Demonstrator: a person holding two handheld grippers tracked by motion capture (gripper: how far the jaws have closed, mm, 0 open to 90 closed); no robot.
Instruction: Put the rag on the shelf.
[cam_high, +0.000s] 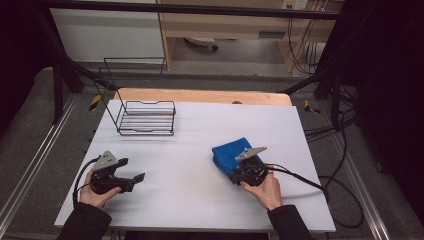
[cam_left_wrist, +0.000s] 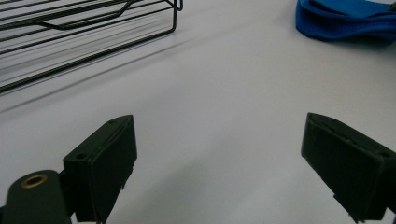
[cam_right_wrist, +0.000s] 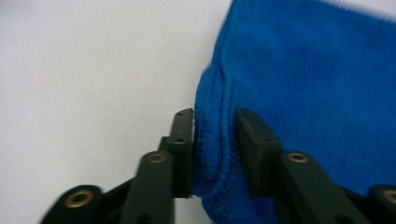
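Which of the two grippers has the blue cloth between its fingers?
The right gripper: its fingers flank a folded edge of the blue cloth. The left gripper stands wide open over bare white table, apart from the cloth.

No legible text, label, brand, number or sign found in any view. Small pale label-like patch noted on wooden furniture (cam_high: 272, 34) behind table, too small and blurred to be read. Yellow-and-black striped markings seen on floor brackets (cam_high: 95, 102) beside table; no characters carried. No printing discernible on blue cloth (cam_right_wrist: 303, 93), wire rack (cam_high: 146, 118) or table surface (cam_high: 200, 200).
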